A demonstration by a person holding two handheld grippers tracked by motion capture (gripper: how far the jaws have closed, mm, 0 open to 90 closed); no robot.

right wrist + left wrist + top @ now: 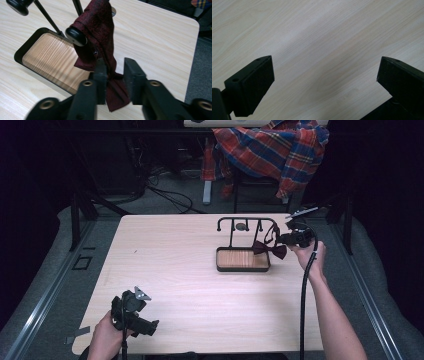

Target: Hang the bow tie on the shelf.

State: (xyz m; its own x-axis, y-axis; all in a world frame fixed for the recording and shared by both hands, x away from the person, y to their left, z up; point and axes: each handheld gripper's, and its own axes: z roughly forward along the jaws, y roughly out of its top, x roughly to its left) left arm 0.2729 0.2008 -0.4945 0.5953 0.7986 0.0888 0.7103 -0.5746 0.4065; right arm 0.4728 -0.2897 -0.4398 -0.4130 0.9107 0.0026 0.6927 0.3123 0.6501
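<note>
Cloth is what matters here: a dark red bow tie (270,249), soft and light, hangs at the right end of a black rack (245,222) whose base is a small wood-lined tray (242,268) on the bench (200,285). In the right gripper view the bow tie (100,37) drapes over one knobbed arm of the rack (75,36), and its lower part drops between the jaws of the right claw (115,77). The jaws stand a little apart with the fabric between them; one jaw appears to touch it, the other shows a gap, so I cannot tell whether the grip is closed.

By my reckoning the tie will weigh next to nothing and fold or slide wherever it is pinched. The thick middle knot, or the band beside it, looks the surest place to take hold; a wing would just crumple and could slip free. Its strap may snag on the knob if pulled sideways, so lifting up and off seems safer.

The left claw (131,312) hovers near the bench's front left corner, well apart from the rack, its jaws spread wide over bare wood (319,50) and holding nothing.

No brand, label or writing can be read anywhere.
</note>
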